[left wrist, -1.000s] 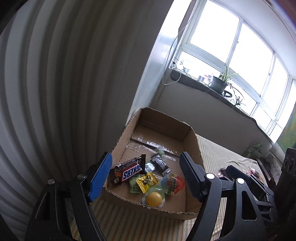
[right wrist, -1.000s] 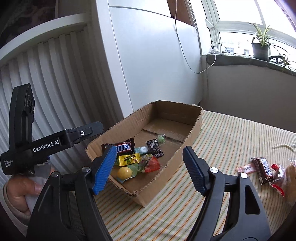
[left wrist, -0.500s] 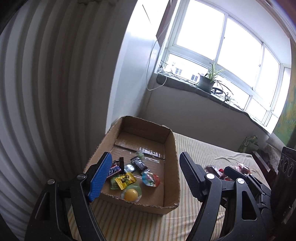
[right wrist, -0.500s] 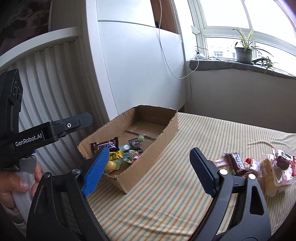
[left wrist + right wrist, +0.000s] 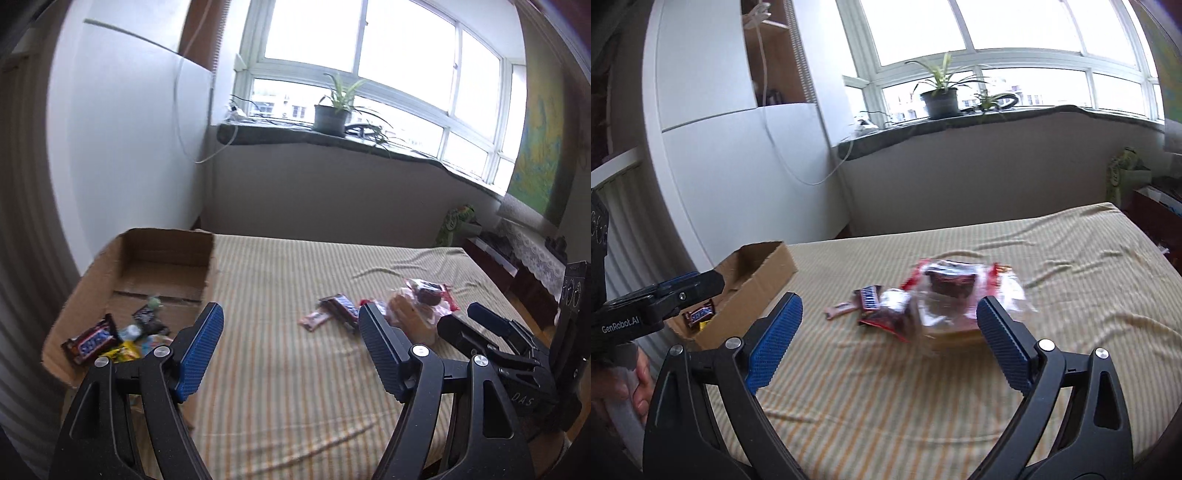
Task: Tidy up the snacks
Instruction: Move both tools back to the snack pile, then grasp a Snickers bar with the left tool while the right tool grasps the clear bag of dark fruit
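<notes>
Your left claw [image 5: 290, 352] hangs wide and empty above the striped cloth [image 5: 280, 387]. Just off its left finger [image 5: 201, 350] sits the cardboard box [image 5: 166, 243], already holding a Snickers bar [image 5: 92, 341] and a few small sweets. Beyond its right finger, slightly ahead, lie the loose snacks.

Your right claw [image 5: 888, 345] is also spread wide with nothing in it, pointed at that loose pile: a pink wrapper [image 5: 839, 309] and a dark chocolate bar [image 5: 870, 298] ahead and a little left of centre, a red packet [image 5: 894, 314] near dead ahead, and a clear bag with a cake in it [image 5: 964, 291] ahead toward the right finger.

The next pick looks like yours on the right. Take one piece at a time. The chocolate bar is firm and should take a pinch across its narrow width; the clear bag is crinkly and may slip, so grip it at a gathered edge rather than over the cake. The packets overlap, so come in from the open side of the pile to avoid dragging neighbours.

Mind the box's near wall when you carry across: lift over it, not through it. The cloth between pile and box is bare, giving you free room. Your left claw sits close to that path, so hold it back.
</notes>
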